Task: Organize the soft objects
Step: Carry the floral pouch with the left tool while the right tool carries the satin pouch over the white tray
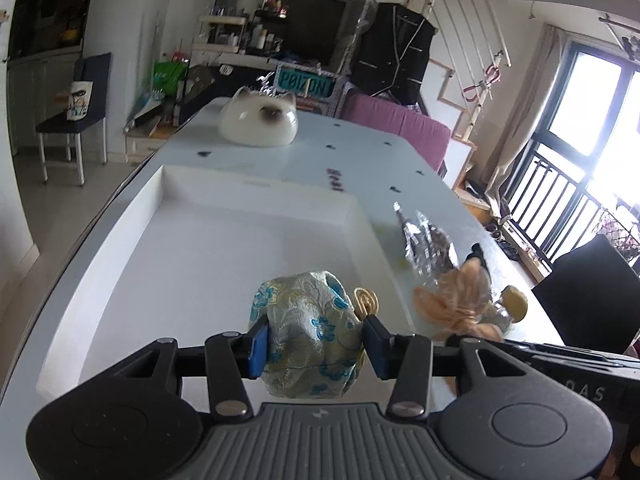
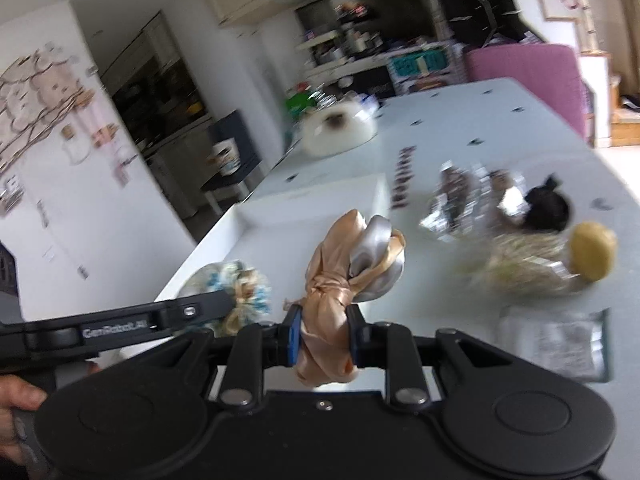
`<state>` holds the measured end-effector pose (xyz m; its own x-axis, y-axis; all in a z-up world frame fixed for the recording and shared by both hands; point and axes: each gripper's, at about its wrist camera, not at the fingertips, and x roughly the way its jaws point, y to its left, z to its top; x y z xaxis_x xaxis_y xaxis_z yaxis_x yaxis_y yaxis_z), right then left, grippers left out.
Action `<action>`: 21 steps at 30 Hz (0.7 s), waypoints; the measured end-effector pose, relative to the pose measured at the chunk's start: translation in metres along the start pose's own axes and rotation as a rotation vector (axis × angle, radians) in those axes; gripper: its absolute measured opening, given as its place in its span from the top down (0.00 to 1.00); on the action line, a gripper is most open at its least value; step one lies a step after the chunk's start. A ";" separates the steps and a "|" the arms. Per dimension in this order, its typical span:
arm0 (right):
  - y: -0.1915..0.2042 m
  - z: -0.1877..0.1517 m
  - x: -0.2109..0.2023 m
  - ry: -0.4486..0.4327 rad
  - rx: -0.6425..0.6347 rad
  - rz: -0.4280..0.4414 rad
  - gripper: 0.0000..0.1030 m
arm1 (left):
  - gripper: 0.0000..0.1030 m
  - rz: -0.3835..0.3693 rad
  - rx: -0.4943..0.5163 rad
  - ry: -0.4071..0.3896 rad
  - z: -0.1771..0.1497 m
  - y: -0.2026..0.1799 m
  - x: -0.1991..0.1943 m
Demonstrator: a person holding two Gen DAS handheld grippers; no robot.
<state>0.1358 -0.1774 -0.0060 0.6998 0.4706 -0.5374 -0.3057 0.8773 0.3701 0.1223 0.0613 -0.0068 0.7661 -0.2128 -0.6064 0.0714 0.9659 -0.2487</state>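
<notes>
My left gripper point(image 1: 314, 342) is shut on a pale blue and gold brocade pouch point(image 1: 308, 328) and holds it just above a shallow white tray point(image 1: 256, 224). The pouch also shows in the right wrist view point(image 2: 236, 292), at the tip of the left gripper. My right gripper point(image 2: 323, 338) is shut on a peach and silver satin scrunchie point(image 2: 344, 276) and holds it over the table, to the right of the tray point(image 2: 316, 196). The scrunchie shows blurred in the left wrist view point(image 1: 456, 300).
On the white table point(image 2: 500, 120) to the right lie a silver foil bundle point(image 2: 460, 204), a black soft item point(image 2: 548, 204), a glittery gold piece with a yellow ball point(image 2: 592, 252) and a flat clear packet point(image 2: 556, 344). A cat-face plush point(image 1: 260, 120) sits at the far end.
</notes>
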 end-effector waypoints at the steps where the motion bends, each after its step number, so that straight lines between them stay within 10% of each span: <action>1: 0.006 -0.002 0.004 0.015 -0.005 0.013 0.77 | 0.53 0.003 -0.002 0.005 -0.002 0.003 0.000; 21: 0.048 -0.014 0.053 0.159 -0.038 0.003 0.62 | 0.52 0.022 -0.026 0.064 -0.011 0.032 0.006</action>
<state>0.1488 -0.1096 -0.0273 0.5885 0.4796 -0.6509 -0.3338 0.8774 0.3447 0.1221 0.0895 -0.0269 0.7248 -0.2010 -0.6590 0.0377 0.9666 -0.2534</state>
